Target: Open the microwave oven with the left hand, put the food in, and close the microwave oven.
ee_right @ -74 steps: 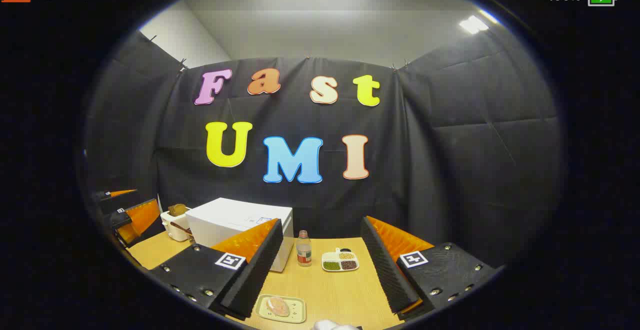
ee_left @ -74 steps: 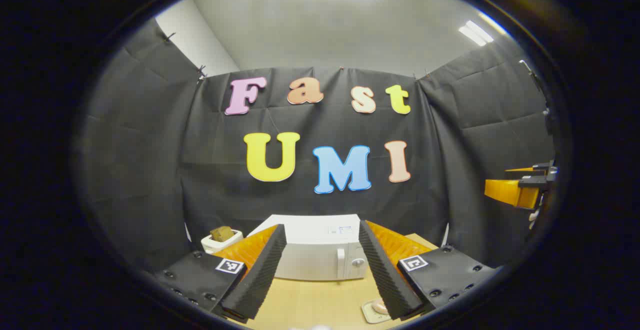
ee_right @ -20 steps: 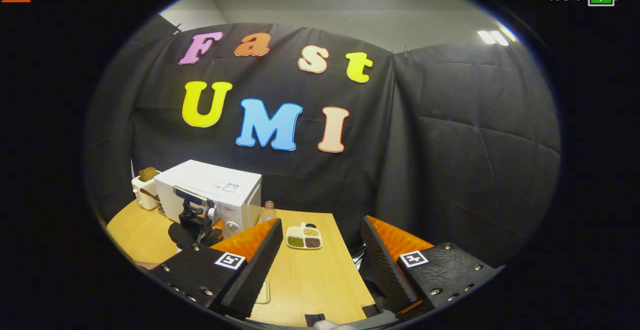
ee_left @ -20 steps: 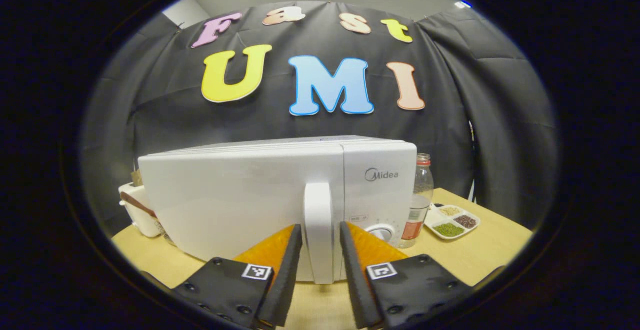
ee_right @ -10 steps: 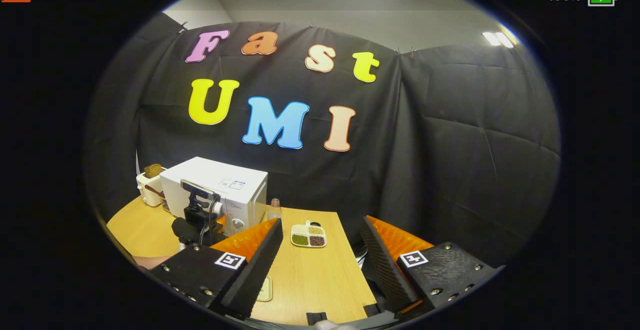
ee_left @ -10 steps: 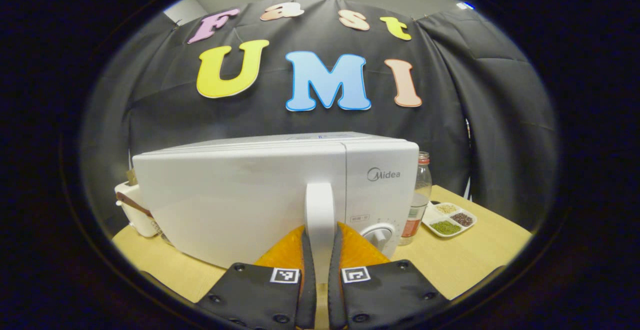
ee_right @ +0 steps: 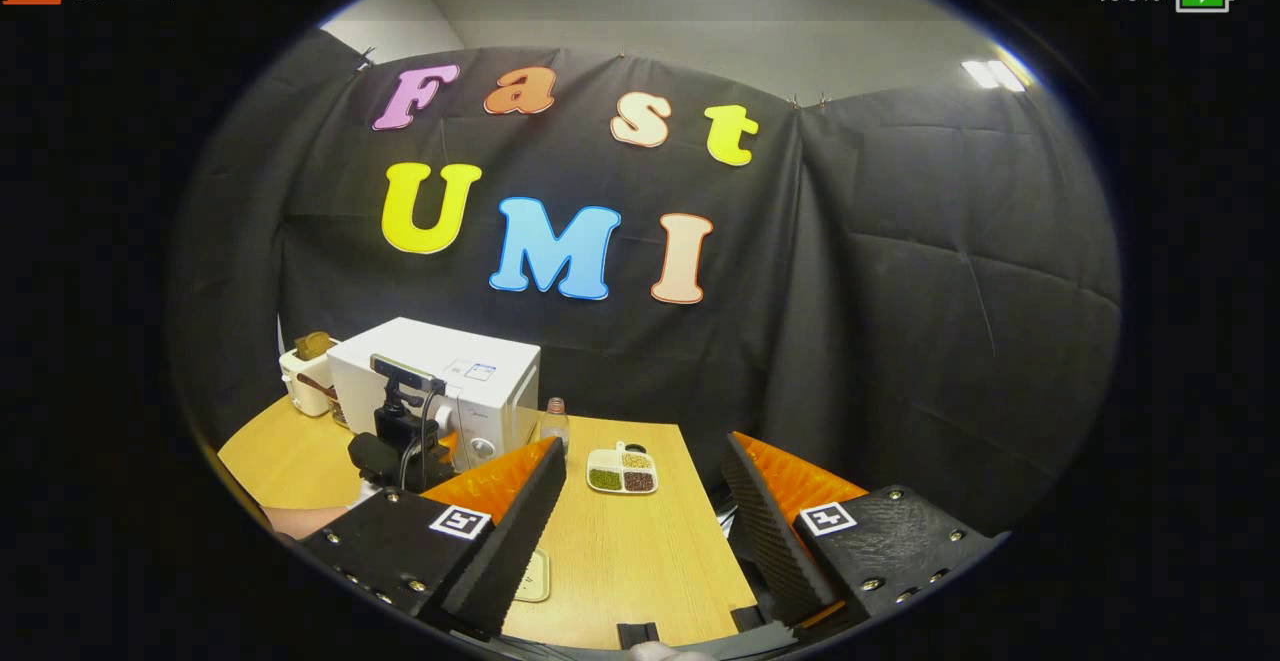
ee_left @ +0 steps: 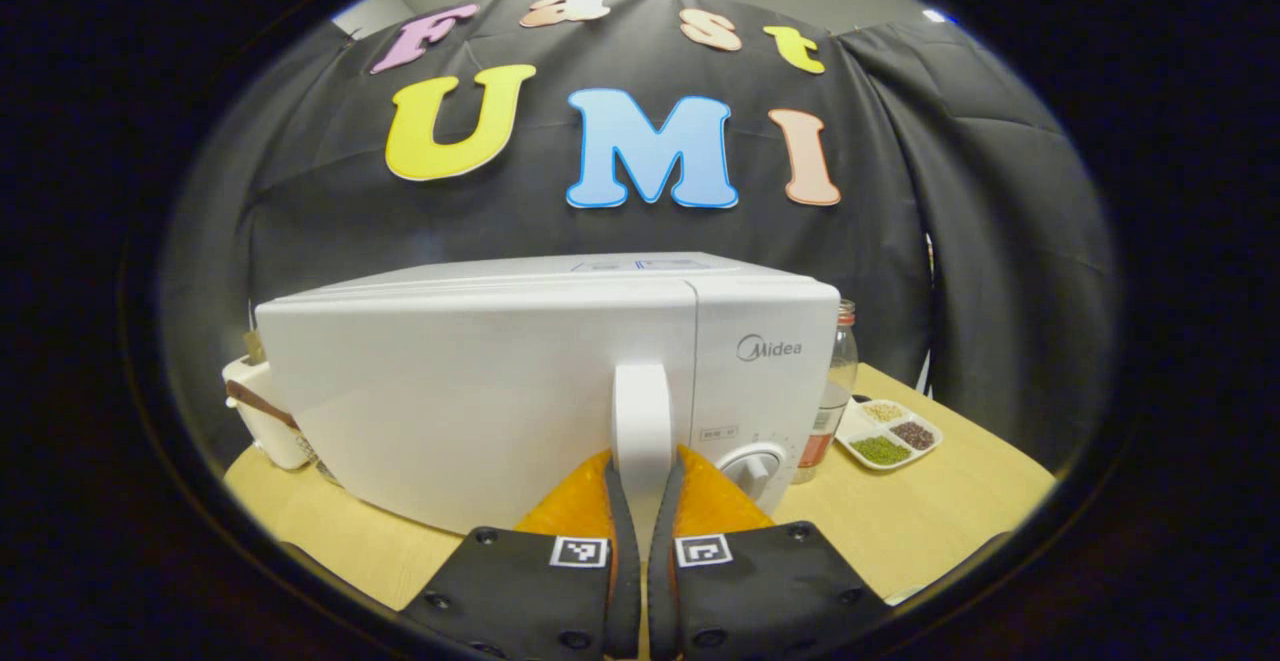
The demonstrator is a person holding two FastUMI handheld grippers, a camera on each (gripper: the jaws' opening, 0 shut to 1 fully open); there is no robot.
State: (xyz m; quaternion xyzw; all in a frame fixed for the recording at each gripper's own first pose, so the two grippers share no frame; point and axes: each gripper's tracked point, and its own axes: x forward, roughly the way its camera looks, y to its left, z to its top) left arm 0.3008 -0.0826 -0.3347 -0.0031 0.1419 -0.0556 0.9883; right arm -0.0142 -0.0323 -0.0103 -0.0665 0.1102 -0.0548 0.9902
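In the left gripper view, the left tongs (ee_left: 641, 486) are pinched on the lower part of the upright door handle (ee_left: 641, 419) of the white microwave oven (ee_left: 480, 381), one finger on each side. That hold suits a pull that would swing the door outward, and the door looks to be shut. The oven stands on the wooden tabletop (ee_left: 930, 516), with a bottle (ee_left: 835, 386) just beside its control side and a divided dish of beans and grains (ee_left: 888, 434) a little further along.

In the right gripper view, the right tongs (ee_right: 640, 501) hang wide and empty over the tabletop, well apart from the oven, probably waiting to carry the food. A pale plate edge (ee_right: 535, 575) peeps out beside the near finger; the food on it is hidden.
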